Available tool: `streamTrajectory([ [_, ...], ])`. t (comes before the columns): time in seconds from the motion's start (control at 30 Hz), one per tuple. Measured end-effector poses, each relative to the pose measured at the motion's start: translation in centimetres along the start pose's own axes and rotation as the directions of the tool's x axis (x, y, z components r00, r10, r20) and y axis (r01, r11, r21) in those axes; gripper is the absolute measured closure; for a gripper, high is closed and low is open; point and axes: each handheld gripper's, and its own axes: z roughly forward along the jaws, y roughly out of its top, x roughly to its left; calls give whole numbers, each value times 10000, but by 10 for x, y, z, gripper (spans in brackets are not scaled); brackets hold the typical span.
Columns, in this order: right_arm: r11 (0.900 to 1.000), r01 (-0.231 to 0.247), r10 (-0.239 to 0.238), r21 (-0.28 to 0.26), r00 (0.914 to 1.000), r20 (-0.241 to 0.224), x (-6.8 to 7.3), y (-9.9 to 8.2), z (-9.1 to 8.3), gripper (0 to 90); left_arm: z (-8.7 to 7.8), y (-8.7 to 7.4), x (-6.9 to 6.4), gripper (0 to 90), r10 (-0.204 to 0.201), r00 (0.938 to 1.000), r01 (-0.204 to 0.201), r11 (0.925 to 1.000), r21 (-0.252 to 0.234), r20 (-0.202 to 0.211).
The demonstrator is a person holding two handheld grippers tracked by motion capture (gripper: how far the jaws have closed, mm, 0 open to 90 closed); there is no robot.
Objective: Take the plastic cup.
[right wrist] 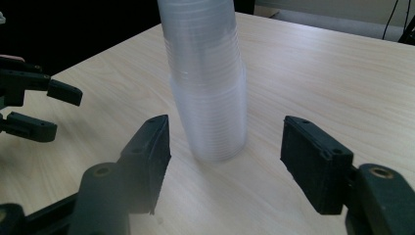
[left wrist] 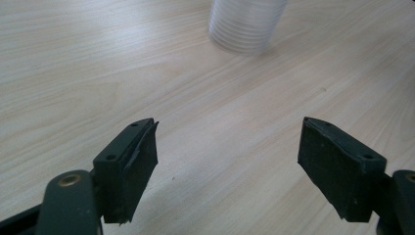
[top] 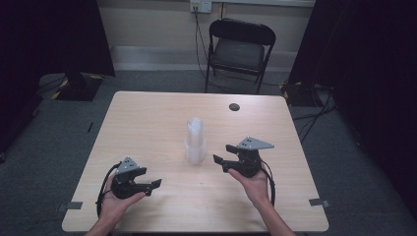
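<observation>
Stack of clear plastic cups [top: 195,141]: upright, axis vertical. Right gripper [top: 222,156] just beside stack, nearer, jaws apart, empty. Left gripper [top: 155,185] farther from stack, jaws apart.

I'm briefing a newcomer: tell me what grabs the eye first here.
A tall stack of clear plastic cups stands upside down mid-table. The right gripper sits just to its right, jaws apart with nothing between them; the left gripper rests near the table's front edge, jaws open.

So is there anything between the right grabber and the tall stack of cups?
No. In the right gripper view, only bare table lies between the right gripper and the stack of cups; its jaws stand apart, short of the stack.
</observation>
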Motion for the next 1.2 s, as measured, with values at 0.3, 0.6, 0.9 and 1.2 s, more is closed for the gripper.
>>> streamTrajectory([
  [0.3,9999,122,-126,-117,9993,-347,0,17,14,357,1,0,0,234,-86,9999,86,10000,-12,148],
  [0.6,9997,255,-256,-43,9992,-313,4,34,33,265,0,0,1,242,-122,9997,123,9999,-22,200],
  [0.9,9984,549,-552,-95,9977,-381,9,53,59,226,0,0,1,241,-32,9995,37,9999,-158,301],
  [1.2,9983,540,-547,-233,9980,-309,12,57,80,176,0,0,1,242,-46,9998,48,10000,-80,204],
])
